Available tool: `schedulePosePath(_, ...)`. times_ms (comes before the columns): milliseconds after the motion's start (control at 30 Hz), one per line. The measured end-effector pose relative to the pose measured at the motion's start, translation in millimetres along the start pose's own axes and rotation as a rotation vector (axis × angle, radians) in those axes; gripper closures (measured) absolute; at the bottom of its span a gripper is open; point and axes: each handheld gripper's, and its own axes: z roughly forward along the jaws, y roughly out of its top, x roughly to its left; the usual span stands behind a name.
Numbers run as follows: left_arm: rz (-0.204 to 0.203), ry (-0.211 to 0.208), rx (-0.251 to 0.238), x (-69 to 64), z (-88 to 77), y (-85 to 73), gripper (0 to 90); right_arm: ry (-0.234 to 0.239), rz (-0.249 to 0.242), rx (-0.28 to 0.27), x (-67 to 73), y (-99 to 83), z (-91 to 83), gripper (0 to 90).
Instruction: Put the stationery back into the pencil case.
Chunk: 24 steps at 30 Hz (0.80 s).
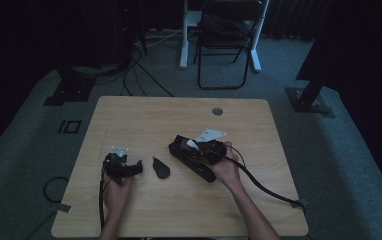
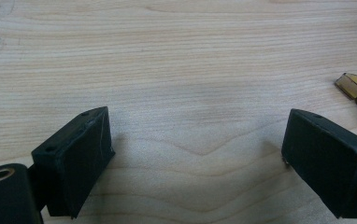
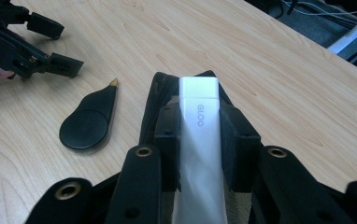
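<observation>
I had the white stick [image 3: 199,140] clamped in the right gripper [image 3: 199,135], both pads pressed flat against its long sides, the jaws drawn in only as far as its width. It was a smooth, glossy, square-edged bar with faint grey letters on its face, running up the middle of the right gripper view from the bottom edge. Beneath it lay a long black case [image 1: 191,159], matte and boxy, seen right of centre in the high view, set at a slant on the table [image 1: 144,112].

Just left of the case lay a black teardrop-shaped piece [image 3: 87,122], flat and round-bodied, narrowing to a small brass-coloured tip. In the high view it sat between the two grippers, apart from both.

The left gripper [image 2: 195,158] rested lower left of centre in the high view, its jaws spread wide with nothing between them, bare wood showing in the gap. Its pads were blocky and dull black.

The table was pale wood with clear wavy grain and rounded corners. Open surface ran wide across the upper half of the high view, broken by a small round grommet [image 1: 217,111] near the far edge. The near edge sat close below my hands. Beyond the far edge stood a folding chair [image 1: 227,45] on grey carpet.
</observation>
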Motion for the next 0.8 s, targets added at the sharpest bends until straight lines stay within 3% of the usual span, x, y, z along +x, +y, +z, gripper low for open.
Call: schedulePosePath(800,-0.001,0.000,0.000,-0.1,0.0,-0.1,8.8,0.012,0.007,0.038,-2.6,-4.5,15.5,71.4)
